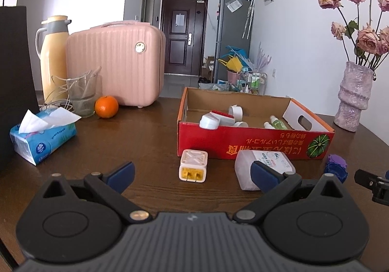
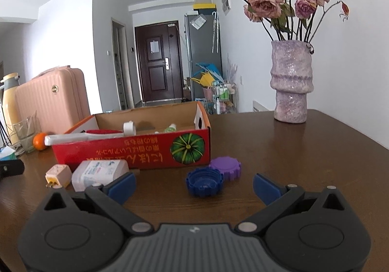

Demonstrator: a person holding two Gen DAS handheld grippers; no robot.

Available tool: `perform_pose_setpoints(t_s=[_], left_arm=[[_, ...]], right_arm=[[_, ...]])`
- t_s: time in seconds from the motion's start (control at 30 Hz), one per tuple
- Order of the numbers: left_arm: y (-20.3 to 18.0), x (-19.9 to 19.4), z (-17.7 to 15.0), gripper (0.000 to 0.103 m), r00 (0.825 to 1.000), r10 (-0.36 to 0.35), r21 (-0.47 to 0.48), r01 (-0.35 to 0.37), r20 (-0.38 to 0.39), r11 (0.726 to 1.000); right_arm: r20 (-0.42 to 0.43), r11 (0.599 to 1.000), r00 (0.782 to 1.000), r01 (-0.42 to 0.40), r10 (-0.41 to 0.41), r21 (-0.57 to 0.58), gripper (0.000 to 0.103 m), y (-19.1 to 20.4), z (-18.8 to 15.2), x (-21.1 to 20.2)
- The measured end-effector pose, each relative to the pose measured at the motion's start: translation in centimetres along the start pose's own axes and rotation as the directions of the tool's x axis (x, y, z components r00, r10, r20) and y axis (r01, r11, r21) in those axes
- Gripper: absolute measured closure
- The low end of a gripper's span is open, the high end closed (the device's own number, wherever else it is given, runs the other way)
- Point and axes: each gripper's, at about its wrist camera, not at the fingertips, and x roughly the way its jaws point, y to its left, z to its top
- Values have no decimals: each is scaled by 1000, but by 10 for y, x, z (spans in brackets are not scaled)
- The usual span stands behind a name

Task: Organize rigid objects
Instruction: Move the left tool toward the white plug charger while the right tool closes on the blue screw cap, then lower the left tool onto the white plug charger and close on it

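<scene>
Spread wide, empty: left gripper (image 1: 193,174) fingers (image 1: 121,173) low over the tabletop (image 1: 145,131), flanking a cream plug adapter (image 1: 193,165), prongs toward the camera; right-hand pad overlapping a white labelled bottle (image 1: 265,167) lying on its side. Spread likewise, holding nothing: right gripper (image 2: 194,187) fingers (image 2: 266,188), bracketing a blue cap (image 2: 204,180), open side up, touching a purple cap (image 2: 225,167) just behind. Beyond, against the adapter and bottle: red cardboard box (image 1: 255,143), open-topped, containing a white-and-red handled tool, white tape rolls and small green-labelled bottles. Visible from the left wrist only: tissue pack (image 1: 42,137) in full. Seen from both: orange (image 1: 106,106), pink case (image 1: 116,63), lilac vase (image 2: 291,82) of dried roses.
</scene>
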Motion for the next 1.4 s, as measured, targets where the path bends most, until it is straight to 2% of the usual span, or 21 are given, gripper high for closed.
perform_pose_setpoints(t_s=[0.33,0.47,0.67,0.77,0.83,1.07,1.13,1.4], left_arm=[[15,14,1,0,999,8,-15,-9,-43,1000],[23,18,2,0,999,21,-27,-22,-49,999],[30,21,4,0,998,29,-43,-31,-58,999],[31,23,5,0,998,29,-46,-32,-61,998],[32,23,6,0,998,27,-45,-30,-63,999],[35,27,6,0,997,27,-57,-31,-73,998],[35,27,6,0,997,26,-61,-31,-75,998],[35,28,6,0,996,25,-59,-29,-82,998]], right_arm=[[-87,1000,996,-8,7,-15,7,-3,-1,37],[-119,1000,993,-3,1,-16,17,-5,3,58],[-146,999,989,24,-28,-26,18,-2,8,84],[-183,999,983,29,-32,-17,32,-2,10,97],[-201,1000,979,28,-28,-6,36,-2,11,103],[-220,999,974,42,-44,-14,43,0,11,112],[-231,999,972,46,-48,-13,50,0,9,114],[-188,999,981,37,-38,-12,51,1,9,106]])
